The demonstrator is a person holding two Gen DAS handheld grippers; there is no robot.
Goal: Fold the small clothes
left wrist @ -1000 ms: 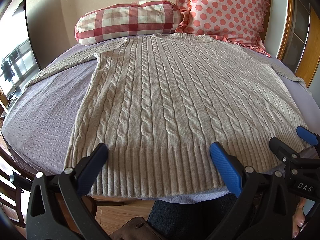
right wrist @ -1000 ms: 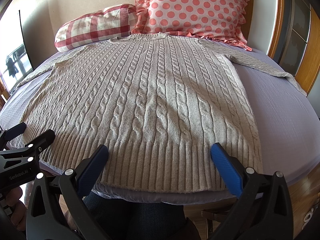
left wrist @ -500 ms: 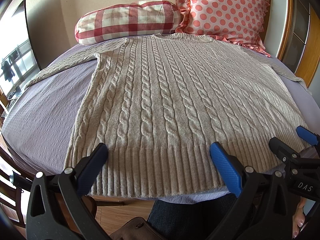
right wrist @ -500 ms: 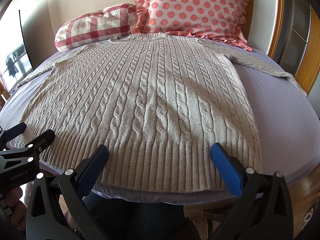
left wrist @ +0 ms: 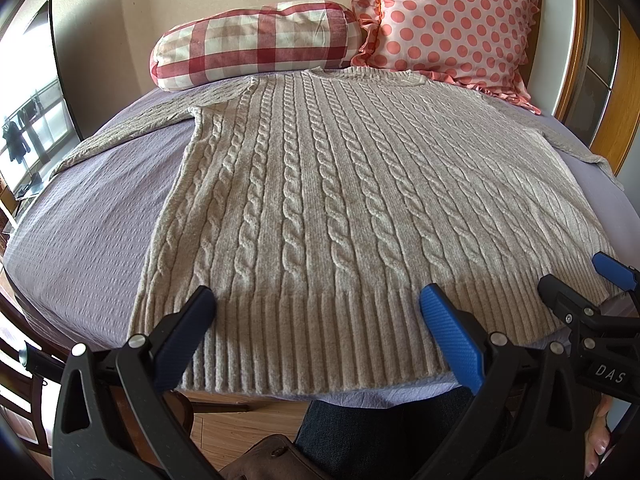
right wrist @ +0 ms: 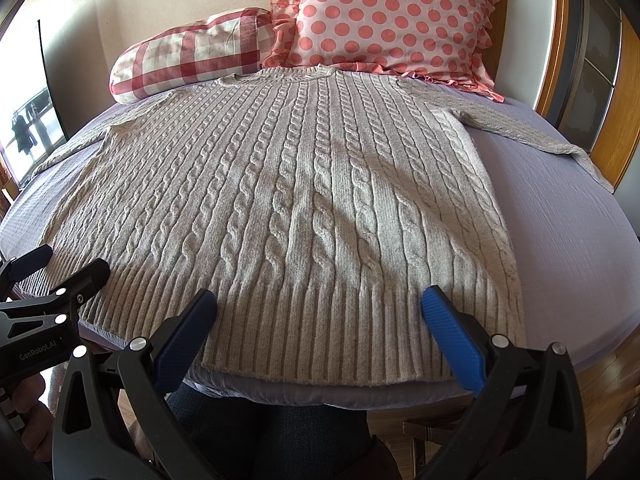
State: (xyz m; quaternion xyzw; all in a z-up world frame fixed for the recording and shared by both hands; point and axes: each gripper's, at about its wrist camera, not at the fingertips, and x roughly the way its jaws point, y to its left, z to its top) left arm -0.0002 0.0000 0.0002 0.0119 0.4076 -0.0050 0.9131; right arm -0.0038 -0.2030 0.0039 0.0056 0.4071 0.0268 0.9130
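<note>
Left wrist view shows a grey cable-knit sweater (left wrist: 340,208) lying flat and face up on a bed (left wrist: 84,236) with a purple sheet. Its neck points at two pillows, a red checked pillow (left wrist: 256,44) and a pink dotted pillow (left wrist: 448,20). Its ribbed bottom edge (left wrist: 312,344) lies at the near edge of the bed. Both sleeves are spread out to the sides.

The left hand-held gripper (left wrist: 316,320) is wide open and holds nothing. It hangs just over the bottom edge, near the left corner. The right hand-held gripper (right wrist: 320,320) is wide open too, with nothing in it, over the bottom edge near the right corner. I cannot quite tell if the blue fingertips (right wrist: 444,328) touch the wool or float just above it.

No fold has been made yet, so this looks like the very start: getting ready to take hold. Next, I think each gripper needs to close on the sweater, maybe at a bottom corner or a sleeve. The right sleeve (right wrist: 532,136) lies far out, so it may need to come in first. The knit is thick and soft, so a pinch should grab both layers, or the bottom one may stay behind.
</note>
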